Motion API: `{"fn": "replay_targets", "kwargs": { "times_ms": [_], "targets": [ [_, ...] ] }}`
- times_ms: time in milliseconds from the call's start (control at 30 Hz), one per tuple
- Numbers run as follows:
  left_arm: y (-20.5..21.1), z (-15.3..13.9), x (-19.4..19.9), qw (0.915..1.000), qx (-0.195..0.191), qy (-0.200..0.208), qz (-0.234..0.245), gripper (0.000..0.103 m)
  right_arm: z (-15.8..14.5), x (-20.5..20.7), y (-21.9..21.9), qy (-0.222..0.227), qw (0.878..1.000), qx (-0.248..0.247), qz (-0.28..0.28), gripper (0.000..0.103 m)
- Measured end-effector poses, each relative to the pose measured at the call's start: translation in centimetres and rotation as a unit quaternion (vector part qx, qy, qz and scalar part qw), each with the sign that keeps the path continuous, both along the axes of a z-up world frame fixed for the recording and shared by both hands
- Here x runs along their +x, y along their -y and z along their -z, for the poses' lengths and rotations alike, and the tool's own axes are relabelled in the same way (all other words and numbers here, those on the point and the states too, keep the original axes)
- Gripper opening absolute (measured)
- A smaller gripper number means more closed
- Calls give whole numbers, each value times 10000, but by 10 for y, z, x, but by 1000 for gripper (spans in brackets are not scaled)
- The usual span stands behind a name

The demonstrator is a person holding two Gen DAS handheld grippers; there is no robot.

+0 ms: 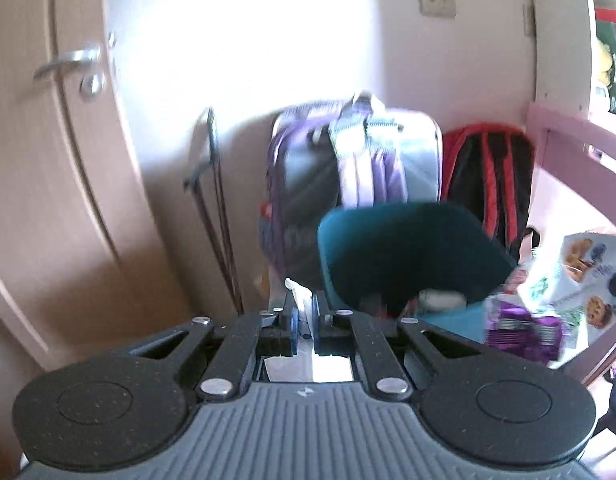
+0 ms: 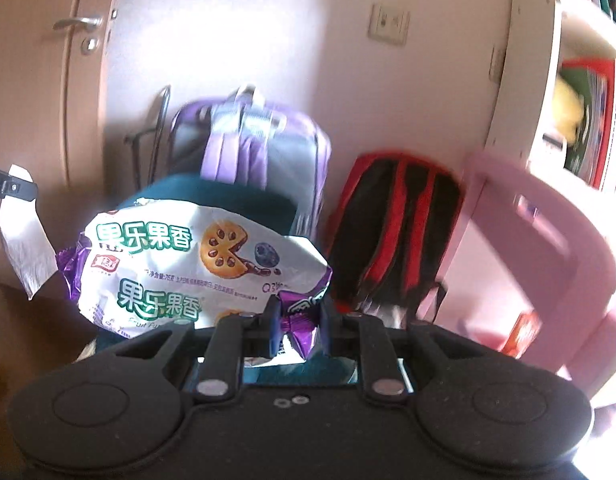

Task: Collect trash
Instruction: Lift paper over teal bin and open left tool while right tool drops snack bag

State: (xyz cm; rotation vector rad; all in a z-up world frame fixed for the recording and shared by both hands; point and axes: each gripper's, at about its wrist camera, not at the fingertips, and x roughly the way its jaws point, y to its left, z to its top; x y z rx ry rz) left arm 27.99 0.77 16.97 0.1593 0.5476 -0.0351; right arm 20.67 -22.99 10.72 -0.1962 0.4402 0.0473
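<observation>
My left gripper (image 1: 303,320) is shut on a white crumpled paper scrap (image 1: 301,296), just left of a teal trash bin (image 1: 408,248) whose opening faces me, with some items inside. My right gripper (image 2: 297,322) is shut on the purple end of a white and purple cookie wrapper (image 2: 195,264), held in front of the teal bin (image 2: 211,192). The wrapper also shows at the right edge of the left wrist view (image 1: 564,288). The left gripper's tip (image 2: 11,188) and its paper scrap (image 2: 23,240) show at the left edge of the right wrist view.
A purple backpack (image 1: 348,168) and a red and black backpack (image 1: 488,176) lean on the wall behind the bin. A door (image 1: 47,160) is at left. A pink chair (image 2: 548,264) and a bookshelf (image 2: 588,100) stand at right.
</observation>
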Motion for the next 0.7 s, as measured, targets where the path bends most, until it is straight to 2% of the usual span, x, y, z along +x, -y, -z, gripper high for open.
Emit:
{"fn": "replay_targets", "kwargs": {
  "times_ms": [67,200,333,467,700],
  "targets": [
    [11,-16,6,9998,82,152,79,6,-13,12,-5,173,9995,-267,55,18],
    [32,-30,28,9986,276,397,191,7,-28,38,-18,489,9945,-911,141,18],
    [53,-33,47,9974,466,457,293,7,-29,62,-27,585,9893,-1324,193,18],
    [69,-20,71,9969,614,309,381,7,-20,86,-34,479,9861,-1583,162,17],
    [84,21,107,9969,623,-134,469,7,-1,116,-44,188,9839,-1776,-30,18]
  ]
}}
